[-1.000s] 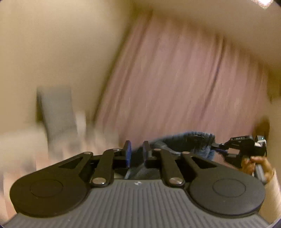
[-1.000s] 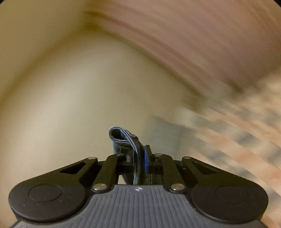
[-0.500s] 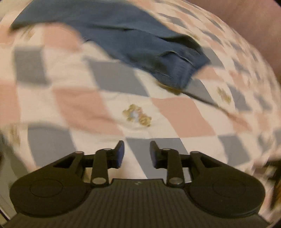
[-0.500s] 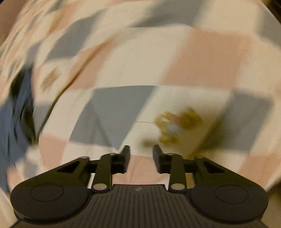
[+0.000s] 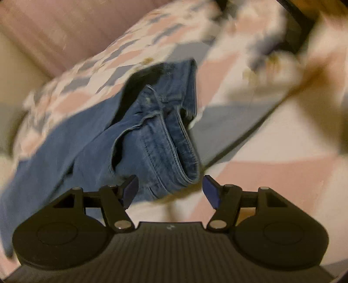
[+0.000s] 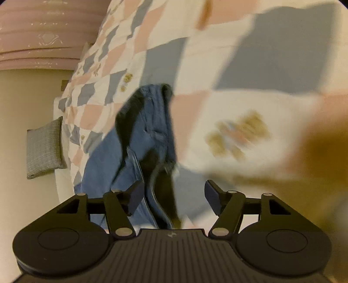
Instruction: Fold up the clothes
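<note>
A pair of blue jeans (image 5: 152,130) lies crumpled on the checked bedspread (image 5: 271,174), its stitched waistband end nearest me. My left gripper (image 5: 170,189) hovers just short of that end, jaws opening, and the denim edge sits between the fingers without the pads touching it. In the right wrist view the same jeans (image 6: 139,139) stretch away from my right gripper (image 6: 174,197). Its jaws are opening too, and a fold of denim lies in the gap near the left pad, not pressed.
The pink, grey and white bedspread (image 6: 217,65) covers the bed. A grey cushion (image 6: 44,148) stands against the cream wall at the left. Pink curtains (image 6: 39,32) hang behind. A dark frame (image 5: 298,19) crosses the upper right of the left wrist view.
A second ago both grippers were shut on denim held up in the air. They let go, swung down towards the bed, and now stand open close to the jeans lying there.
</note>
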Available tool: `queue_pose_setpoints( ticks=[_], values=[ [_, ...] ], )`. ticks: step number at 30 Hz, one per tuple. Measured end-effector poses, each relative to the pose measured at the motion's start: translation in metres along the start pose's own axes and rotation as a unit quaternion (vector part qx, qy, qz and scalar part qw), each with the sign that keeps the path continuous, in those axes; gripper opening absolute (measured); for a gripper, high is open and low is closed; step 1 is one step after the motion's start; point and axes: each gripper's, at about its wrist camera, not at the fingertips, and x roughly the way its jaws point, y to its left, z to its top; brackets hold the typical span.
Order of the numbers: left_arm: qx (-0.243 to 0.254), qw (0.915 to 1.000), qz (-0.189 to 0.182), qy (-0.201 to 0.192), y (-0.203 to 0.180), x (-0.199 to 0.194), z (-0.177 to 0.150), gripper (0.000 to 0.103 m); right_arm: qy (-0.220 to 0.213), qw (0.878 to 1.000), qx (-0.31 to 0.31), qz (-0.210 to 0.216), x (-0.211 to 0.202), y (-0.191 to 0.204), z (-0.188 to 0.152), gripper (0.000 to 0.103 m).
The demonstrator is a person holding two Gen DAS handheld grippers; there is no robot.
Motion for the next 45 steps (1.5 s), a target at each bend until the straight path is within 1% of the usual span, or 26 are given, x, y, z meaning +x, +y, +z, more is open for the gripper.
queue_pose_setpoints(
  ticks=[2, 4, 6, 8, 9, 10, 12, 14, 16, 19, 21, 22, 23, 24, 25, 26, 27, 28, 29, 30, 33, 34, 36, 39, 43, 45],
  values=[
    [0.050, 0.9987, 0.003, -0.013, -0.010, 0.017, -0.006, 0.067, 0.003, 1.000, -0.001, 0.014, 0.029, 0.007, 0.017, 0.067],
    [0.103, 0.9938, 0.021, -0.036, -0.020, 0.025, -0.017, 0.066, 0.002, 1.000, 0.002, 0.026, 0.061, 0.008, 0.034, 0.072],
    [0.133, 0.9886, 0.033, -0.063, -0.025, 0.028, -0.026, 0.066, -0.005, 1.000, 0.010, 0.023, 0.079, 0.005, 0.047, 0.073],
    [0.140, 0.9858, 0.046, -0.080, -0.021, 0.034, -0.030, 0.060, -0.009, 0.999, 0.020, 0.029, 0.095, -0.001, 0.057, 0.073],
    [0.140, 0.9849, 0.050, -0.089, -0.017, 0.037, -0.032, 0.050, -0.012, 0.999, 0.025, 0.035, 0.105, -0.002, 0.062, 0.073],
    [0.122, 0.9868, 0.037, -0.100, -0.008, 0.036, -0.031, 0.041, -0.015, 0.999, 0.029, 0.041, 0.116, -0.003, 0.068, 0.073],
    [0.082, 0.9894, 0.018, -0.119, 0.008, 0.033, -0.029, 0.033, -0.022, 0.999, 0.015, 0.033, 0.128, -0.001, 0.073, 0.072],
    [0.043, 0.9889, 0.018, -0.141, 0.021, 0.028, -0.030, 0.030, -0.030, 0.999, 0.000, 0.025, 0.141, 0.002, 0.079, 0.065],
    [-0.011, 0.9877, 0.010, -0.155, 0.038, 0.022, -0.033, 0.026, -0.034, 0.999, -0.012, 0.016, 0.153, 0.003, 0.083, 0.052],
    [-0.089, 0.9818, -0.011, -0.167, 0.060, 0.015, -0.033, 0.025, -0.033, 0.999, -0.024, 0.016, 0.159, 0.003, 0.082, 0.050],
    [-0.140, 0.9734, -0.022, -0.180, 0.076, 0.013, -0.028, 0.026, -0.032, 0.999, -0.027, 0.021, 0.158, 0.005, 0.080, 0.050],
    [-0.169, 0.9679, -0.038, -0.182, 0.086, 0.014, -0.025, 0.027, -0.032, 0.999, -0.028, 0.023, 0.157, 0.006, 0.079, 0.050],
    [-0.197, 0.9621, -0.052, -0.182, 0.095, 0.016, -0.022, 0.034, -0.032, 0.999, -0.029, 0.026, 0.157, 0.006, 0.078, 0.050],
    [-0.217, 0.9599, -0.058, -0.168, 0.099, 0.024, -0.020, 0.062, -0.031, 0.999, -0.029, 0.026, 0.157, 0.006, 0.078, 0.050],
    [-0.230, 0.9608, -0.053, -0.145, 0.099, 0.036, -0.018, 0.071, -0.030, 0.999, -0.027, 0.025, 0.156, 0.005, 0.078, 0.050],
    [-0.233, 0.9631, -0.045, -0.128, 0.098, 0.048, -0.018, 0.068, -0.031, 0.999, -0.024, 0.022, 0.157, 0.004, 0.079, 0.049],
    [-0.224, 0.9673, -0.043, -0.112, 0.095, 0.058, -0.018, 0.057, -0.031, 0.999, -0.021, 0.018, 0.157, 0.003, 0.079, 0.048],
    [-0.202, 0.9733, -0.040, -0.102, 0.089, 0.066, -0.017, 0.026, -0.031, 0.999, -0.018, 0.015, 0.158, 0.002, 0.079, 0.048],
    [-0.179, 0.9787, -0.036, -0.094, 0.083, 0.072, -0.016, 0.019, -0.032, 0.999, -0.018, 0.009, 0.159, 0.003, 0.079, 0.048],
    [-0.153, 0.9833, -0.026, -0.095, 0.078, 0.071, -0.016, 0.016, -0.033, 0.999, -0.022, -0.003, 0.160, 0.007, 0.078, 0.049],
    [-0.077, 0.9923, 0.001, -0.097, 0.077, 0.052, -0.020, 0.011, -0.037, 0.998, -0.040, -0.039, 0.160, 0.019, 0.075, 0.012],
    [-0.056, 0.9935, 0.009, -0.098, 0.081, 0.041, -0.023, 0.009, -0.040, 0.997, -0.048, -0.049, 0.157, 0.024, 0.072, 0.010],
    [-0.012, 0.9947, 0.023, -0.100, 0.091, 0.014, -0.028, 0.008, -0.048, 0.997, -0.055, -0.037, 0.134, 0.037, 0.061, 0.009],
    [0.071, 0.9898, 0.037, -0.118, 0.111, -0.056, -0.033, 0.008, -0.042, 0.997, -0.062, -0.015, 0.088, 0.063, 0.045, 0.008],
    [0.132, 0.9779, 0.015, -0.161, 0.110, -0.161, -0.025, 0.008, -0.033, 0.995, -0.089, 0.022, 0.001, 0.089, 0.013, 0.007],
    [0.144, 0.9735, -0.010, -0.177, 0.085, -0.212, -0.017, 0.008, -0.038, 0.994, -0.102, 0.025, -0.046, 0.090, -0.002, 0.007]
  ],
)
